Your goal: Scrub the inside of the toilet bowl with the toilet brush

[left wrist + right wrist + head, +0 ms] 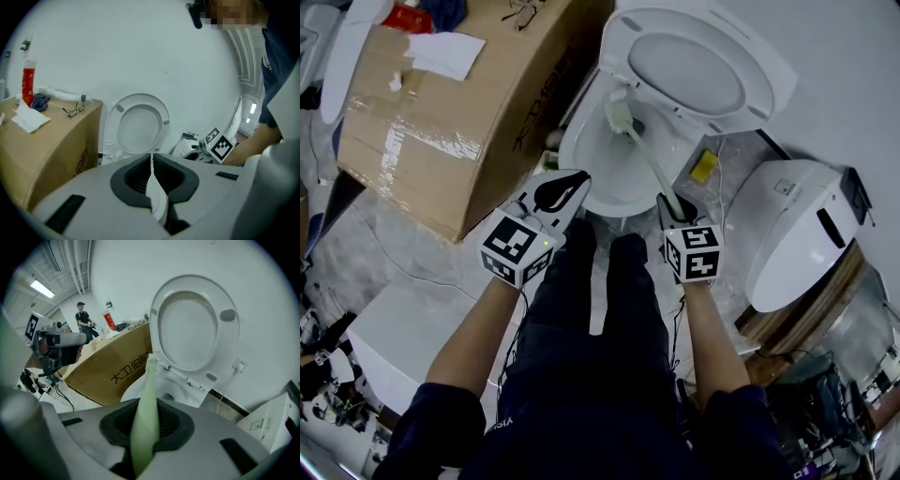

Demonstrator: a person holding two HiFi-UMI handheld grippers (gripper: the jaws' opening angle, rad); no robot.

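Because the right gripper (145,420) pinches the pale green plastic toilet brush (144,399) only near the handle's end, its long shaft makes a lever, and hard scrubbing could twist or slide it through the dark pads. The left gripper (151,176) has its jaws pressed together on nothing I can name and hangs just beside the near rim, so it gives no support. Further out, the bristle head (619,114) sits high inside the white ceramic toilet bowl (581,150), close to the back rim under the raised white seat and lid (689,70). A stroke pushed too far could ride over that rim, knock the hinge, or flick water onto the brown cardboard box (459,112) alongside.
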